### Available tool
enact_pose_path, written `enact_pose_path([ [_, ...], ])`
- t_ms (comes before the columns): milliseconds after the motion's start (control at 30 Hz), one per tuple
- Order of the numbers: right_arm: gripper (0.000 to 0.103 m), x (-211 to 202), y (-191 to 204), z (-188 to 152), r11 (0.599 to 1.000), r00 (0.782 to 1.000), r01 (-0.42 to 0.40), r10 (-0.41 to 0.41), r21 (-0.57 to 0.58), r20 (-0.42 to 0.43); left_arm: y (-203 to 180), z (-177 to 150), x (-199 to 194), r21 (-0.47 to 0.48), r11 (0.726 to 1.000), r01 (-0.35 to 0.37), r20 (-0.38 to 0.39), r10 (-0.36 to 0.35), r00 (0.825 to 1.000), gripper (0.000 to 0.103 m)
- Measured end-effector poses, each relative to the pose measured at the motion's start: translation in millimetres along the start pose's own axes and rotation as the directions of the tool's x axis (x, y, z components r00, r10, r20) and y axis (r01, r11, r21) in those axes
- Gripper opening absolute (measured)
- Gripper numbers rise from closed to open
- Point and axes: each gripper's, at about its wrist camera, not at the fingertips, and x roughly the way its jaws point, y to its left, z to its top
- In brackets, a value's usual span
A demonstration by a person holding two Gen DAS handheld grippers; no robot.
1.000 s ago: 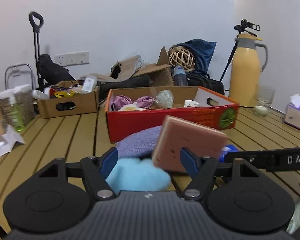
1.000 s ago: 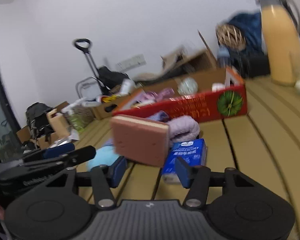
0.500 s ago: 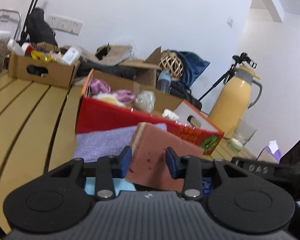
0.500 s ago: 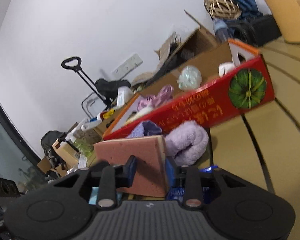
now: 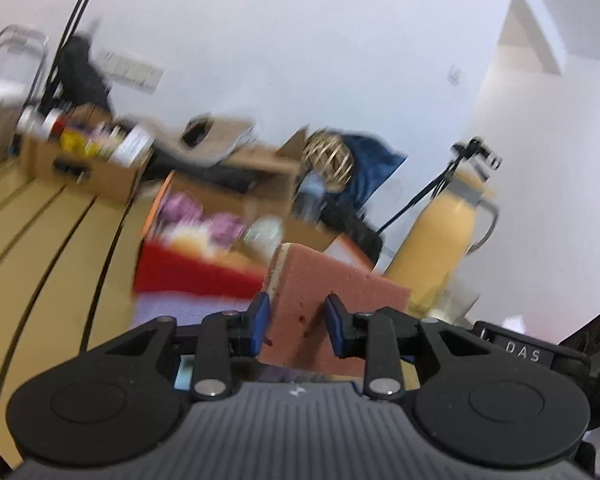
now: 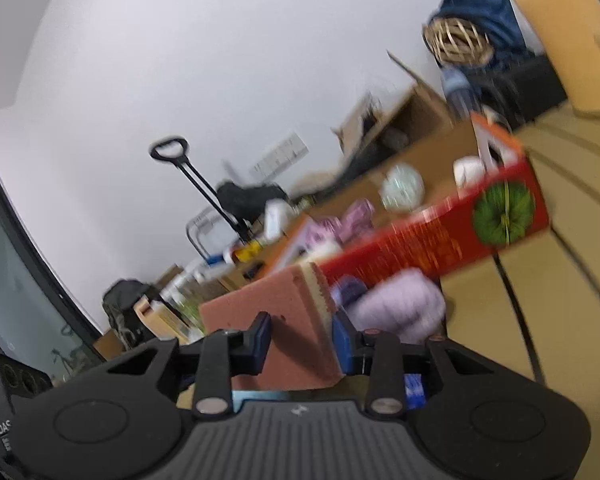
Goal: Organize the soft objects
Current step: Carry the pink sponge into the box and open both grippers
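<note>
Pink-brown foam, pitted with small holes and backed by a pale cream layer along one edge, makes up the sponge [image 5: 332, 300] that both tools share; it is a thick rectangular block, tilted, lifted clear of the table and hanging in front of the red box [image 5: 196, 276]; the left gripper [image 5: 296, 322] has just been closing and its blue pads [image 5: 260, 320] press on either side of the block's near end; the right gripper [image 6: 302, 340] has likewise just been narrowing, and its pads [image 6: 262, 340] clamp the opposite end, the cream layer lying against the right-hand pad; behind the sponge, from the right wrist view, a lilac rolled towel [image 6: 400, 308] lies on the table just in front of the red box; a flat purple cloth [image 5: 188, 306] shows from the left wrist view below the box's front wall; inside the box sit pinkish-purple soft bundles [image 6: 352, 216] and a pale translucent ball [image 6: 402, 186], blurred; the table [image 5: 60, 248] is of tan slats with dark gaps running away from the viewer; a brown carton [image 5: 84, 168] of small bottles and packets stands to the far left of it; a tall yellow thermos jug [image 5: 444, 236] stands at the right, with a black tripod [image 5: 460, 164] behind it; a woven rattan ball [image 5: 328, 156] rests against dark blue fabric [image 5: 372, 168] at the back; a white wall carries a strip of sockets [image 5: 132, 72], and a black trolley handle [image 6: 170, 152] rises before it.
</note>
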Motion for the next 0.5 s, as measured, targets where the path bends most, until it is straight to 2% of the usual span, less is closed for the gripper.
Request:
enact_pose_path([
  [133,0.032,0,8,53,1.000,0.999,-0.013,0.013,-0.004,0.037,-12,55,45,0.004,1.000,0.017,-0.070,-0.017,0.997,0.030],
  [233,0.032,35,-7,108,0.999,1.000,0.023,-0.023,0.031,0.004,-3,88,116,-0.022,0.999,-0.038,-0.162,0.034,0.986,0.030],
  [333,0.031,97,-33,152,0.993,0.990,0.101,-0.095,0.059,-0.101,24,100,180,-0.110,0.986,-0.124,-0.271,0.090,0.958,0.030],
  [400,0.031,134,-47,164,0.988,0.977,0.146,-0.134,0.057,-0.166,48,99,218,-0.175,0.968,-0.178,-0.364,0.104,0.925,0.031],
  [433,0.031,153,-54,168,0.983,0.966,0.180,-0.167,0.047,-0.199,58,97,229,-0.184,0.962,-0.204,-0.387,0.120,0.914,0.031],
  [500,0.030,188,-70,167,0.975,0.942,0.217,-0.198,0.042,-0.271,67,92,247,-0.116,0.961,-0.252,-0.419,0.183,0.890,0.031],
])
